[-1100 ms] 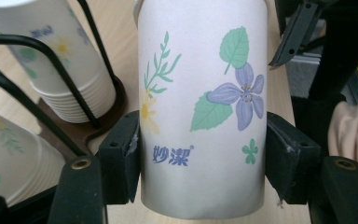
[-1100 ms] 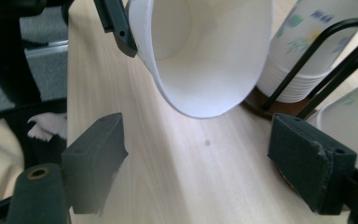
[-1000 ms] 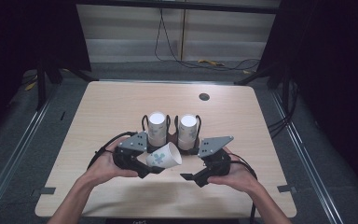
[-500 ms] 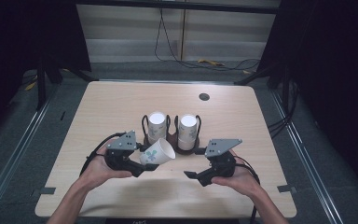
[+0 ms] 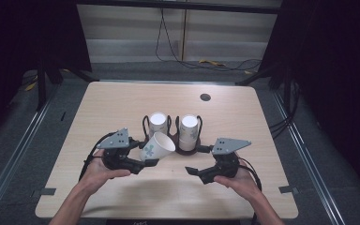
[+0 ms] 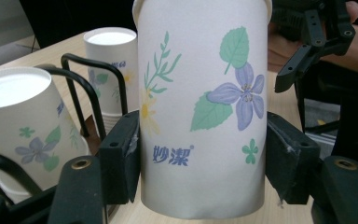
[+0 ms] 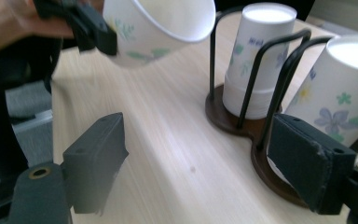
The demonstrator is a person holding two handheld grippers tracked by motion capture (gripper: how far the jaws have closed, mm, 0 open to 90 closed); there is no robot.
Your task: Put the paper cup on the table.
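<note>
Left gripper (image 5: 146,157) pinching tilted paper cup (image 5: 158,146) | right gripper (image 5: 198,160) spread, empty | 2 cups in rack (image 5: 187,149)

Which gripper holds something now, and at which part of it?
The left gripper holds a flowered paper cup by its side wall, near the base. The right gripper is open, holding nothing.

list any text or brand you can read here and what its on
"妙潔" with a small registered mark, in blue: on the paper cup clamped in the left gripper.
Blue print on the far stacked cups in the wire holder: too blurred to read.
Blue print on those cups in the right gripper view: too small to read.
Nothing else legible.
</note>
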